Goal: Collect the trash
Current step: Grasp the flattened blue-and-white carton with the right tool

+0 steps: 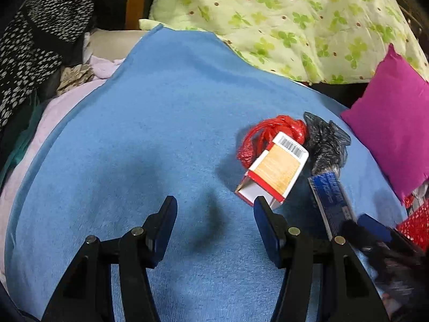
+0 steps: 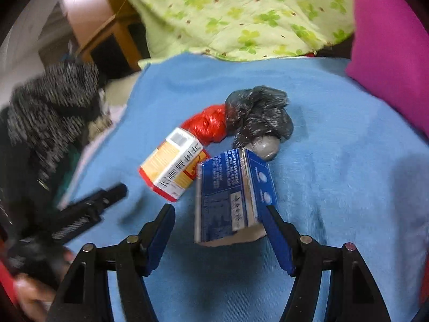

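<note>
Nearest the lens, left claw [image 1: 215, 201] spread wide and empty above a blue blanket [image 1: 161, 134], right finger's tip just beside the open end of a red-and-white carton [image 1: 273, 171]. Behind the carton, touching it, a crumpled red plastic bag [image 1: 270, 130]; next to that, a crumpled black plastic bag [image 1: 327, 139]. Blue box [image 1: 331, 201] lying to the right of the carton, with the blurred right claw [image 1: 375, 230] at its near end.

Right claw [image 2: 219, 209] likewise wide open, blue box [image 2: 230, 196] sitting between its fingers and against the right finger, not clamped. Red-and-white carton [image 2: 171, 169] touching the box's left side, red plastic bag [image 2: 209, 126] and black plastic bag [image 2: 260, 112] bunched together beyond. Left claw [image 2: 107, 196] seen blurred at the left edge. Green clover-print quilt [image 1: 281, 18] heaped at the far side of the blanket, magenta pillow [image 1: 394, 134] to the right, black-and-white patterned garment [image 1: 34, 48] to the left.
</note>
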Available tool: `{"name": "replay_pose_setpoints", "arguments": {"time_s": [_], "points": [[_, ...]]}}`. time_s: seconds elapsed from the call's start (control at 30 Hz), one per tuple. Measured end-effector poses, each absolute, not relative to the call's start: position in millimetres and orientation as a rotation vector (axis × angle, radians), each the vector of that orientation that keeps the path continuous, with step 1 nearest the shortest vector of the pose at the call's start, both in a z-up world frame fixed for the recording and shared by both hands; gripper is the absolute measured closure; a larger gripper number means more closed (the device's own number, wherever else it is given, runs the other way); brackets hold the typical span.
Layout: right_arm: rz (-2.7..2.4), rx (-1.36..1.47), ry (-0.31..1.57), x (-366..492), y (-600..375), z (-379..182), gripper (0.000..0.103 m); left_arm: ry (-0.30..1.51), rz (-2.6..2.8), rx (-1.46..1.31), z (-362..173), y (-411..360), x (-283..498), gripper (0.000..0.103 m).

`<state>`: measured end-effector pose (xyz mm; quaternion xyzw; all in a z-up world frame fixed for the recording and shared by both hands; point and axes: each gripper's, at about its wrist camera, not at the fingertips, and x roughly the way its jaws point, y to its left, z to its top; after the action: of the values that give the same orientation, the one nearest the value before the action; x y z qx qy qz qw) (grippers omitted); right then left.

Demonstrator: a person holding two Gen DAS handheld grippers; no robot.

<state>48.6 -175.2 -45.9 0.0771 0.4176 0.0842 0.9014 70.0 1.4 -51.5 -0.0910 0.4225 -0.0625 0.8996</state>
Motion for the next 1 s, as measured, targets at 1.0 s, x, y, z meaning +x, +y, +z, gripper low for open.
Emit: {"name": "replay_pose_setpoints", "arguments": {"time_s": [1.0], "points": [[0.044,0.275,0.874,34,-262,-49,0.04,0.781,-0.362,-0.101,-47,-41,88,0.029]]}}
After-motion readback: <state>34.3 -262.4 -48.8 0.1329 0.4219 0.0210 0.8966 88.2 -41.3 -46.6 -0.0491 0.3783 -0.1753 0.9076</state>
